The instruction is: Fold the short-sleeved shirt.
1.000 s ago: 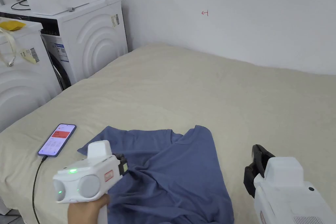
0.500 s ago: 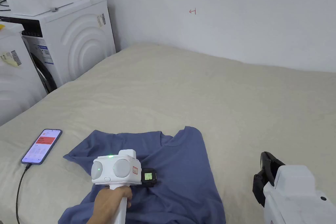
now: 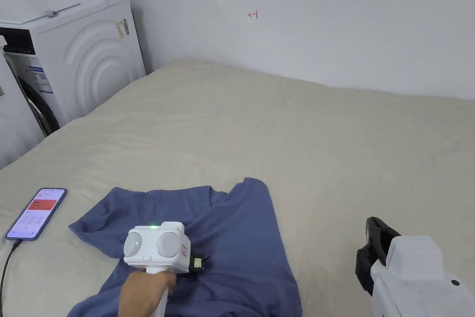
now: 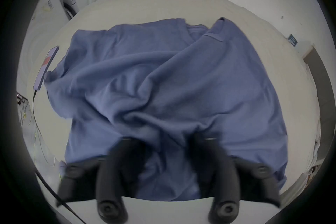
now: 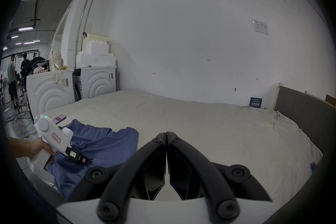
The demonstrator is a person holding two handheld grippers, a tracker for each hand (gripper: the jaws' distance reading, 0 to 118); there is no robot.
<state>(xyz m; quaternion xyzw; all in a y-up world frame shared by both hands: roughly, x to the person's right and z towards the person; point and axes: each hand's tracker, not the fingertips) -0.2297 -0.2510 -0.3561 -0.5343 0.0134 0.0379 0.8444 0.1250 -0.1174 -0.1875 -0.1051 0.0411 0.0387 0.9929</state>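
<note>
Two spread jaws over rumpled blue shirt (image 4: 163,82), left gripper (image 4: 169,144)

Right tool (image 5: 166,134) jaws closed, empty, above bed (image 5: 209,128); blue shirt (image 5: 101,144) left.

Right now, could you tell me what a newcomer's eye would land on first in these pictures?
First, the rumpled blue shirt on the near part of the beige bed, with the left gripper poised over its bunched middle, jaws apart. The right gripper, jaws together, hovers off to the shirt's right. A lit phone lies left of the shirt, near the white washing machine.
</note>
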